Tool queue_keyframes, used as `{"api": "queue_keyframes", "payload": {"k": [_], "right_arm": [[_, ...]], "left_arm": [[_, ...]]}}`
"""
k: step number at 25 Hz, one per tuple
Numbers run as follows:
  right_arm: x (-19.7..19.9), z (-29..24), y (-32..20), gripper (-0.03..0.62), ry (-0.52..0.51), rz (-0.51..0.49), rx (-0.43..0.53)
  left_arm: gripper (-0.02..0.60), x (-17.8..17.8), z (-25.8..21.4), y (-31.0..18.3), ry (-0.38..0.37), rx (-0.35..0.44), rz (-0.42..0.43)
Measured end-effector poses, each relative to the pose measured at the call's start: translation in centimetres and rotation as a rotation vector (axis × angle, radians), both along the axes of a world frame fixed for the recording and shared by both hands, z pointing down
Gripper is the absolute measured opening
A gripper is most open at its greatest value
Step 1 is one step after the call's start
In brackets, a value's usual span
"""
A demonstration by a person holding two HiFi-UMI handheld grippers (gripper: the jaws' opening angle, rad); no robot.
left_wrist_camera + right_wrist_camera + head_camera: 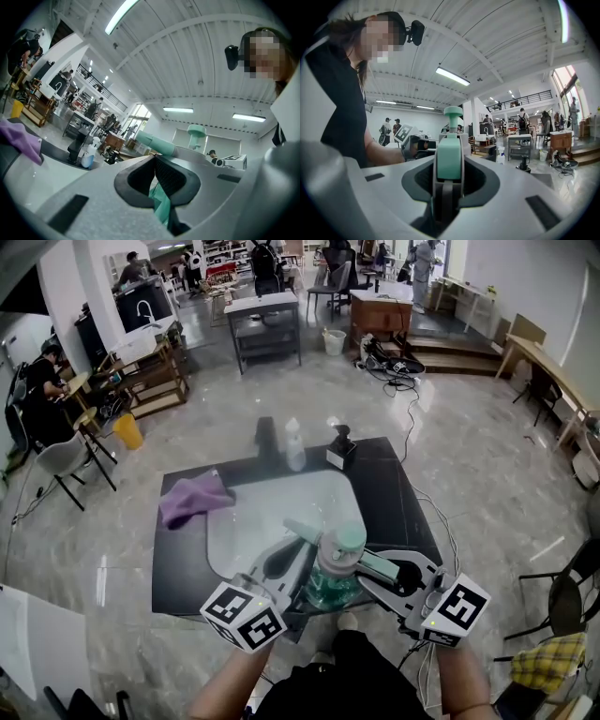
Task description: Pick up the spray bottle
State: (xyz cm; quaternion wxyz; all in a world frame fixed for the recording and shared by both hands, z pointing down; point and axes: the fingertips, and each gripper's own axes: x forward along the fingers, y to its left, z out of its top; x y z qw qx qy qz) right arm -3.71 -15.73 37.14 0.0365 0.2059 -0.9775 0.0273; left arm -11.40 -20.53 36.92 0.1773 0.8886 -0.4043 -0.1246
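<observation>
Grip stage, with the lift judged to be in hand. Your left gripper point(292, 563) is pinched almost together on a thin green part of the spray bottle point(337, 568). The bottle stands upright between both tools, over the near edge of the dark table point(394, 493), close to your body. It has a mint-green head and nozzle and a translucent green body. Your right gripper point(375, 568) is clamped narrow on the head's rear block. Next move calls for firm, even clamping with the bottle upright.

Open tabletop point(394, 493) beyond the spray bottle point(335, 573), bounded by purple cloth point(192, 498) and small bottle point(294, 448)
</observation>
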Motion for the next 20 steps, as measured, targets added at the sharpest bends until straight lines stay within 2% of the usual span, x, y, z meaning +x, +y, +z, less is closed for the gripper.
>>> {"api": "queue_keyframes", "payload": {"k": [20], "right_arm": [[-1.1, -0.6, 3.6, 0.086, -0.019, -0.021, -0.005]], "left_arm": [[0.006, -0.9, 0.0, 3.5, 0.019, -0.007, -0.013]]}}
